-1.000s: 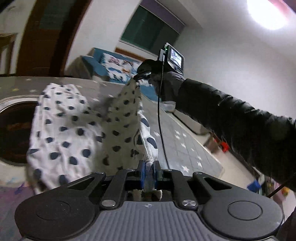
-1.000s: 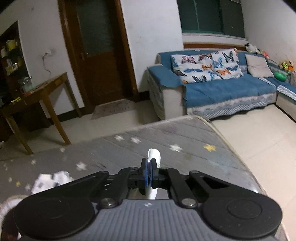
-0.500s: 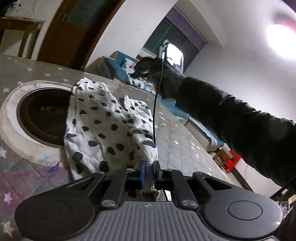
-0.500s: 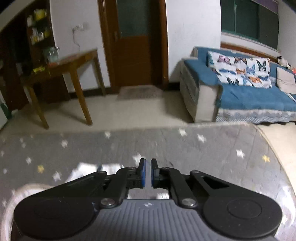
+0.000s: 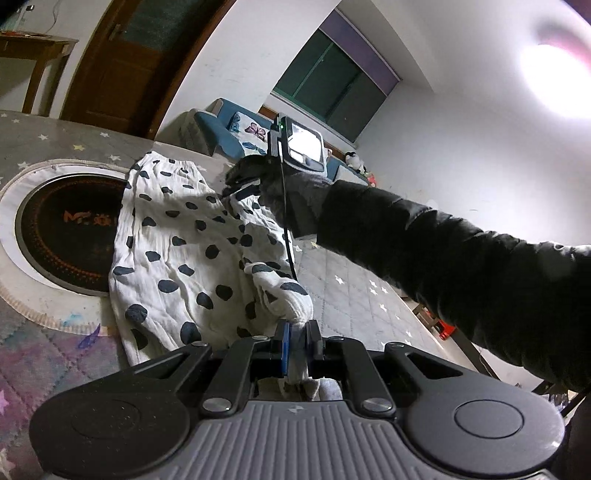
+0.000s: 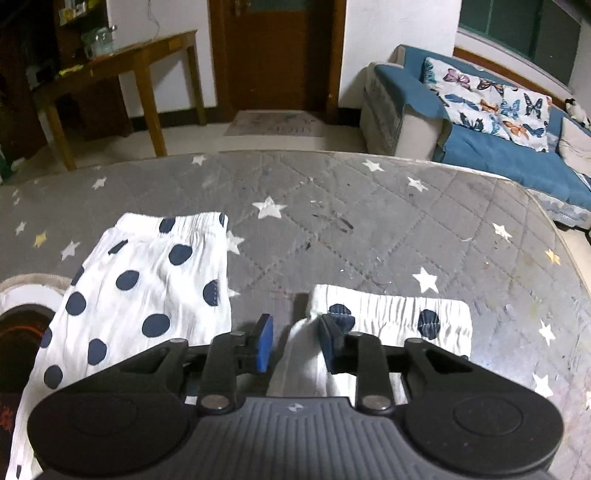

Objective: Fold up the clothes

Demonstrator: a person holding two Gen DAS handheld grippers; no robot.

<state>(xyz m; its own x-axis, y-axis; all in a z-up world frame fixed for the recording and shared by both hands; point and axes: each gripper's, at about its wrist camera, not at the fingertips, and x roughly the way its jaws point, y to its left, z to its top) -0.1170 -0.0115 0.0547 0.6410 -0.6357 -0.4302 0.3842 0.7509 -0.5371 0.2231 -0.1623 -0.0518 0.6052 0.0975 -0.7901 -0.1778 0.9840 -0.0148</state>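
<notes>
My left gripper (image 5: 297, 341) is clamped on a bunched corner of the white cotton pyjama trousers with navy dots (image 5: 192, 254), which lie on the grey star-quilted tabletop (image 6: 332, 206) from about ten to two o'clock. They look light, limp and crease-prone; hems and the waistband (image 6: 391, 306) seem the best holds. My right gripper (image 6: 295, 339) is apart, hem cloth loose between its pads.

Beyond the jaws: wooden door (image 6: 275, 55) ahead, wooden table (image 6: 122, 70) left, blue sofa (image 6: 480, 122) right, white walls (image 6: 399, 29).
</notes>
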